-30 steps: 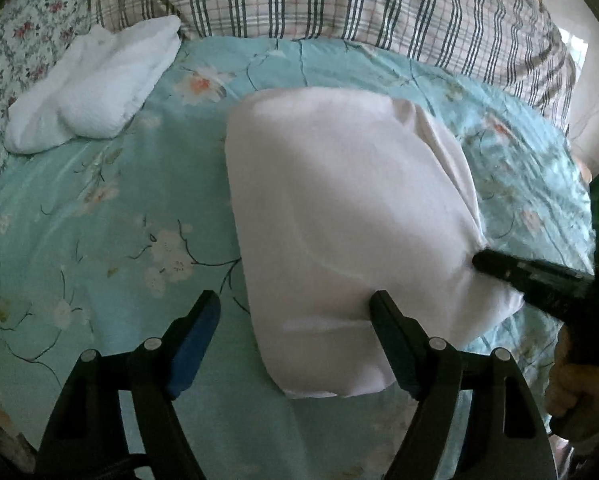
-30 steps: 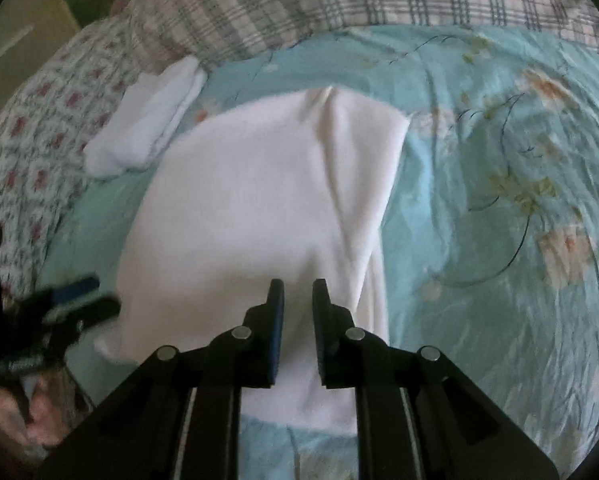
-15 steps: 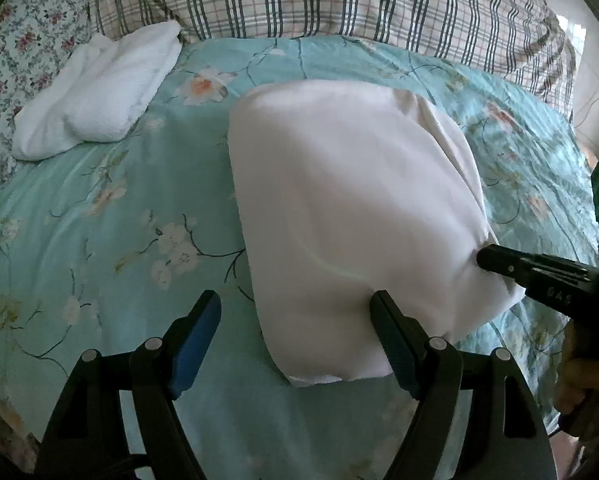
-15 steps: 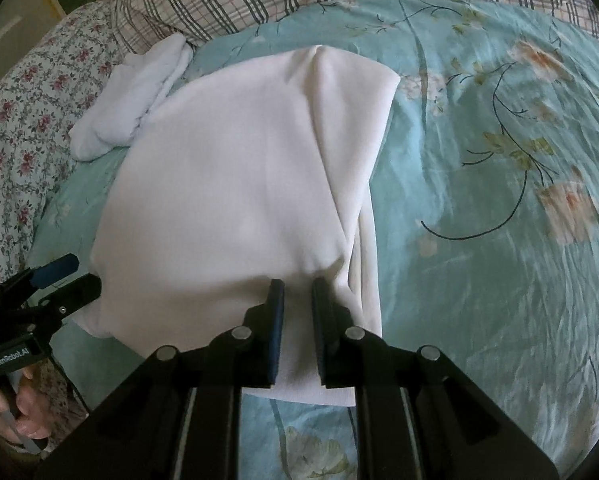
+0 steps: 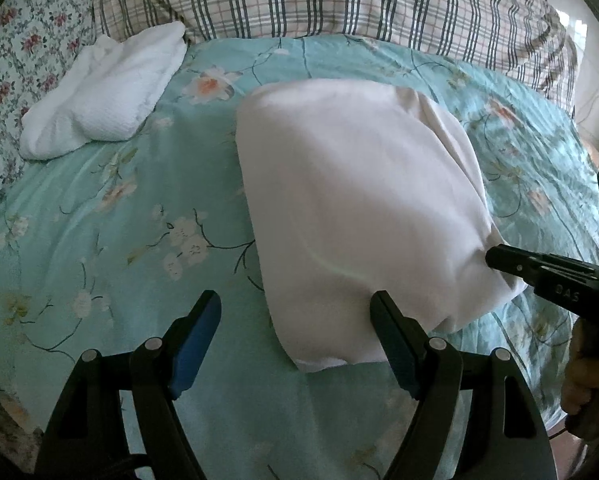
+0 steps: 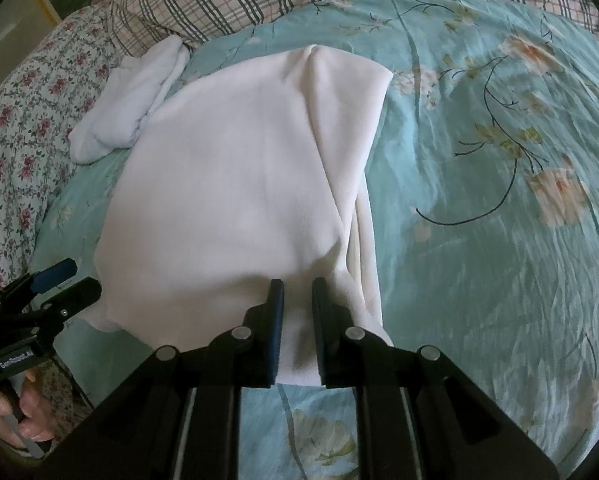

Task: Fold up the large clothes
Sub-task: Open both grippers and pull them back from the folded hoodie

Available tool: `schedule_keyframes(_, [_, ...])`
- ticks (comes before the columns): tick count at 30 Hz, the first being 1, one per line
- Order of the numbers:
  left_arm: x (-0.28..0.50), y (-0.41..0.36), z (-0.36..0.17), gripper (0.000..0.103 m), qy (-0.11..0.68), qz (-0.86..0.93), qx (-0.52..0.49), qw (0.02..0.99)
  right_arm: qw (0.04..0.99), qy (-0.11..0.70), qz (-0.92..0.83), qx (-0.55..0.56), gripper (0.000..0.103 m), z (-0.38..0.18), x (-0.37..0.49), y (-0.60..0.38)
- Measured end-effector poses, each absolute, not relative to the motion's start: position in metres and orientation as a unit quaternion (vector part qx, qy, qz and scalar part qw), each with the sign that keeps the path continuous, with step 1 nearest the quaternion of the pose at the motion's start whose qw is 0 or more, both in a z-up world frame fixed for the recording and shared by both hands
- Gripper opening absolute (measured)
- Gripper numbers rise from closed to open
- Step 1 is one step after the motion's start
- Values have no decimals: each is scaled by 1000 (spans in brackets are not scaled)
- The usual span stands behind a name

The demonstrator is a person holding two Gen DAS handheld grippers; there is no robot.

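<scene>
A white garment (image 5: 355, 200) lies folded into a thick pad on the teal floral bedspread (image 5: 111, 240). My left gripper (image 5: 295, 300) is open at its near left corner. Its right finger rests against the cloth's near edge and its left finger is over bare bedspread. My right gripper (image 6: 298, 286) is shut on the garment's (image 6: 235, 184) near right edge, with white cloth between the narrow jaws and creases running to them. The left wrist view shows the right gripper (image 5: 489, 256) pinching puckered fabric. The left gripper (image 6: 79, 278) shows at the left of the right wrist view.
A folded white towel (image 5: 103, 92) lies at the back left beside a plaid pillow (image 5: 339, 4). A floral pillow (image 6: 23, 136) lies along the left side. A hand (image 6: 23, 412) holds the left gripper's handle at the bed's near edge.
The right wrist view was blurred a second ago and is now steady, with the garment a little higher in it. Both grippers keep their openings and places on the cloth.
</scene>
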State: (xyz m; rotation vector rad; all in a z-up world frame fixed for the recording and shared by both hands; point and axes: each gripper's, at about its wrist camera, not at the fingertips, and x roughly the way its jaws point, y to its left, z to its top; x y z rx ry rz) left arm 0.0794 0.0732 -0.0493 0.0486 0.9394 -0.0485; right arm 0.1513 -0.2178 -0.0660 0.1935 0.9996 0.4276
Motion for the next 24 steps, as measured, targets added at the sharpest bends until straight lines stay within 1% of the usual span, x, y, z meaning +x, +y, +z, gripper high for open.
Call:
schedule_keyframes(13, [63, 81, -40, 77, 445, -29, 20, 895, 846, 487, 197, 90, 15, -65, 130, -223])
schedule_keyframes(15, [60, 82, -38, 77, 443, -30, 18, 896, 848, 483, 198, 88, 16, -61, 125, -226])
schedule_keyframes(19, [50, 83, -34, 80, 437, -27, 22, 899, 854, 472, 200, 86, 23, -51, 114, -231])
schedule_keyframes(24, [39, 87, -35, 82, 438, -30, 22, 898, 856, 469, 201, 86, 25, -47, 101, -238])
